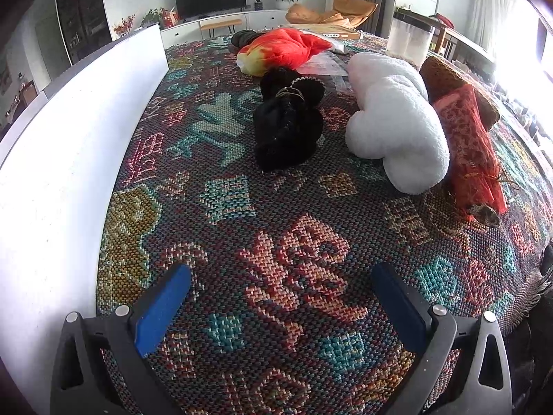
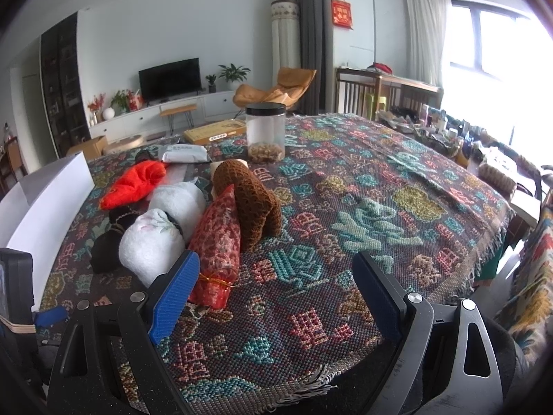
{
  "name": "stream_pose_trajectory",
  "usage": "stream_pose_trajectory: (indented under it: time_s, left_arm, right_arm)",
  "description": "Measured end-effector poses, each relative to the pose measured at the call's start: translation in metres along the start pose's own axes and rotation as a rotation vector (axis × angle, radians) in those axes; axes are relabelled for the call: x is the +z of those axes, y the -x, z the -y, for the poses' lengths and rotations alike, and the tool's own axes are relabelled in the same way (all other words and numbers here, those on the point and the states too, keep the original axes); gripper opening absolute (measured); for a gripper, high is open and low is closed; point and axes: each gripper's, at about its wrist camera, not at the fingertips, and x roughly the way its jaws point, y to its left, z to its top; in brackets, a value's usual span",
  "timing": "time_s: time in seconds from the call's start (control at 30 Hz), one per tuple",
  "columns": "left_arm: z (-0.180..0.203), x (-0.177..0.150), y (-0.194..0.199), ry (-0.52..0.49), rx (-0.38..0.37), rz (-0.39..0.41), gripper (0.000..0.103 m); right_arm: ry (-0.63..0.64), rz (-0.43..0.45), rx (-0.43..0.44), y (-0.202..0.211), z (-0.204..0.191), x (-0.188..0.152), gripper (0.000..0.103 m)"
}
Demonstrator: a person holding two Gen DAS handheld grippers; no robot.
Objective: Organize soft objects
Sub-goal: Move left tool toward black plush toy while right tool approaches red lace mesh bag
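Several soft items lie in a row on a patterned woven tablecloth (image 1: 276, 276). A black rolled bundle (image 1: 287, 124) tied with gold cord sits mid-table, a white fluffy roll (image 1: 394, 121) to its right, then a red patterned roll (image 1: 470, 152) tied with gold cord, with a brown knitted piece (image 1: 446, 76) behind it. A red and yellow soft item (image 1: 280, 52) lies farther back. My left gripper (image 1: 280, 276) is open over bare cloth, short of them. My right gripper (image 2: 276, 263) is open, its left finger (image 2: 172, 297) close beside the red roll (image 2: 216, 242), next to the white roll (image 2: 152, 245) and brown knit (image 2: 249, 193).
A white board (image 1: 69, 145) stands along the table's left edge. A clear jar with a black lid (image 2: 265, 131), a yellow flat box (image 2: 214, 131) and a plastic packet (image 2: 183, 154) sit at the far end. The fringed table edge (image 2: 304, 384) is just below my right gripper.
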Motion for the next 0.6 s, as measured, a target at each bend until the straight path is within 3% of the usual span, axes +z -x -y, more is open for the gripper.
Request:
stream_pose_trajectory:
  time_s: [0.27,0.6]
  left_arm:
    - [-0.0005,-0.0064,0.0034,-0.003,-0.003,0.035,0.103]
    - [-0.0007,-0.0028,0.0021,-0.022,-0.017,0.011,0.103]
  right_arm:
    - [-0.02,-0.014,0.011,-0.0028,0.0056,0.0006,0.092]
    - [-0.023,-0.015,0.013,-0.0035,0.007,0.0007,0.092]
